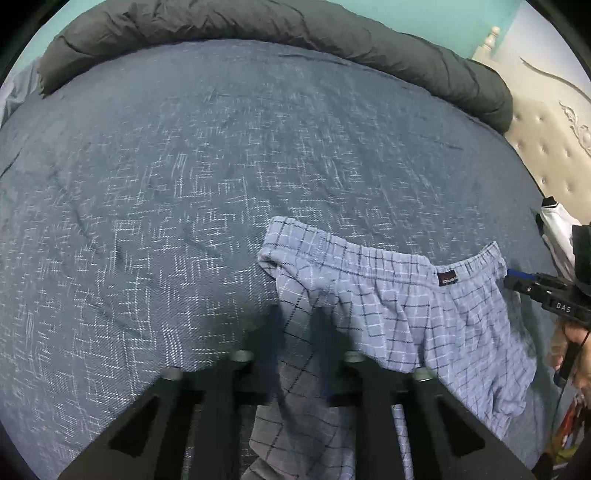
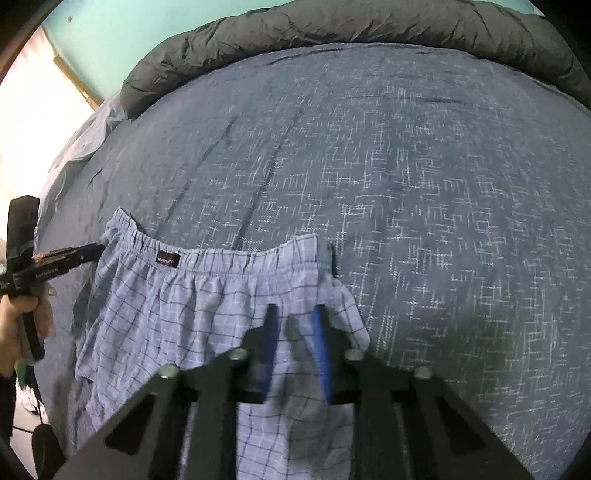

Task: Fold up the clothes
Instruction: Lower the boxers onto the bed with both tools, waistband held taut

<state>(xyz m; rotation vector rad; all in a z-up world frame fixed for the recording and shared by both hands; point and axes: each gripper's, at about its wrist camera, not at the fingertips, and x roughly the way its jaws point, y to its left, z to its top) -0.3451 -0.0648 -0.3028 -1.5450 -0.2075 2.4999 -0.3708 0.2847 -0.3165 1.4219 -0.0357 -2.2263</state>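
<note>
Checked shorts on bed, held at both waistband ends.

Bed (image 1: 184,177), blue patterned cover; dark grey duvet (image 1: 258,26) rolled along far edge. Light-blue checked shorts (image 1: 399,295) near front edge, waistband facing away, dark label (image 2: 168,258) showing. Left tongs (image 1: 297,325) pinching the shorts' left side; right tongs (image 2: 295,325) pinching the right waistband corner.
</note>
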